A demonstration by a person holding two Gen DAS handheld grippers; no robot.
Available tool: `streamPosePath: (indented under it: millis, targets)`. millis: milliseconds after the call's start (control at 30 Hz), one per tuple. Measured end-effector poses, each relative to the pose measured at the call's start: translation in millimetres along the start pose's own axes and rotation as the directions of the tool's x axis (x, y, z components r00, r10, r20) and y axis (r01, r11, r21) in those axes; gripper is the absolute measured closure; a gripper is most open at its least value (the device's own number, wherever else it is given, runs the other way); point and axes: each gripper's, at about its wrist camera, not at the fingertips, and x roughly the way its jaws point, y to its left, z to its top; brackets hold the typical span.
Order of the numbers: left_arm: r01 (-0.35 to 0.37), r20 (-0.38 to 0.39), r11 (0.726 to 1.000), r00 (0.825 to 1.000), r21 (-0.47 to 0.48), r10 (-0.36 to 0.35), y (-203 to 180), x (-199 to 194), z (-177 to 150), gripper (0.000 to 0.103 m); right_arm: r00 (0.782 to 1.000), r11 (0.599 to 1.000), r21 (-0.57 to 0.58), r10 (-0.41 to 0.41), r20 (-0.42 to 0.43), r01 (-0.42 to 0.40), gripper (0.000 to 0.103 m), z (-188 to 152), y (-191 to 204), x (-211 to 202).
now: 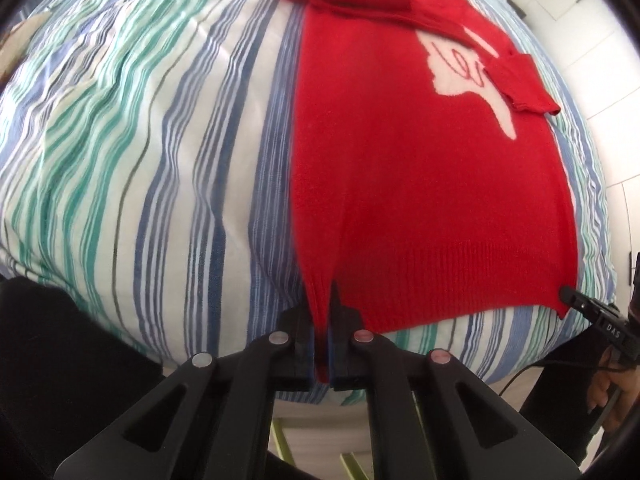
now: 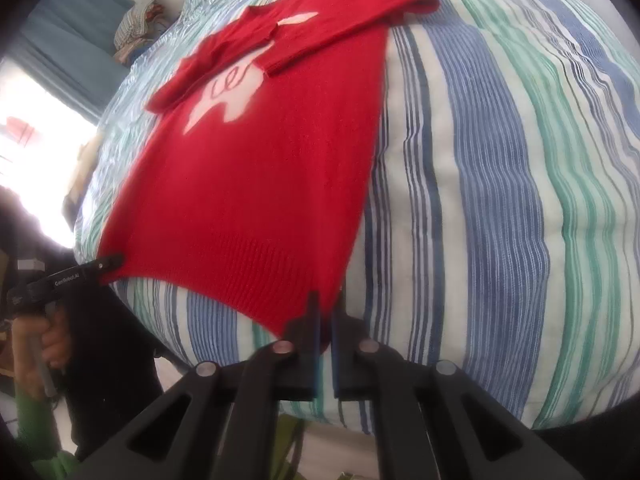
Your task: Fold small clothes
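Left wrist: left gripper (image 1: 329, 320) clamped on red sweater (image 1: 420, 184) hem corner, 6 o'clock — sweater flat on striped bedding (image 1: 140, 140), sleeves folded in. Right wrist: right gripper (image 2: 325, 320) pinching the other hem corner — probably; edge blurred.

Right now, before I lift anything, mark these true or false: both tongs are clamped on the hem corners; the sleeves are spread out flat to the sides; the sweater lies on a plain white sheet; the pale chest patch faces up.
1. Both tongs grip the hem corners of the red knitted sweater. True: the left tongs and the right tongs are each shut on a corner.
2. The sleeves are spread out sideways. False: both are folded in across the chest.
3. It lies on a plain white sheet. False: the striped blue, green and white bedcover is under it.
4. The pale chest patch faces up. True.
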Motion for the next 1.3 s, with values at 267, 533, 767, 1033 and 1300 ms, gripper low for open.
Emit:
streamPosePath:
  millis: [267, 533, 767, 1033, 1300]
  targets:
    - [-0.080, 0.021, 0.996, 0.997, 0.025, 0.080, -8.5, 11.5, -2.8, 0.097, 0.998, 0.998, -0.011, -0.055, -0.027, 0.054, 0.099, -0.5, -9.0, 34.2]
    - [-0.114, 0.066, 0.993, 0.991, 0.015, 0.113, -20.0, 7.8, -13.3, 0.095, 0.998, 0.998, -0.003, -0.059, 0.009, 0.059, 0.100, -5.4, -8.2, 34.5]
    - [-0.252, 0.068, 0.966, 0.966, 0.064, 0.248, -42.3, -9.2, -41.3, 0.020, 0.997, 0.996, -0.024, -0.081, -0.006, 0.081, 0.066, -17.4, -9.3, 19.3]
    - [-0.296, 0.194, 0.955, 0.938, 0.015, 0.288, -29.2, -83.8, -59.1, 0.021, 0.952, 0.937, -0.171, -0.295, 0.085, 0.305, 0.060, 7.2, -22.2, -52.1]
    - [-0.199, 0.298, 0.972, 0.927, -0.127, 0.229, -15.7, -118.8, -42.5, 0.020, 0.945, 0.748, -0.600, -0.112, 0.308, 0.285, 0.042, 127.4, 69.3, -26.8]
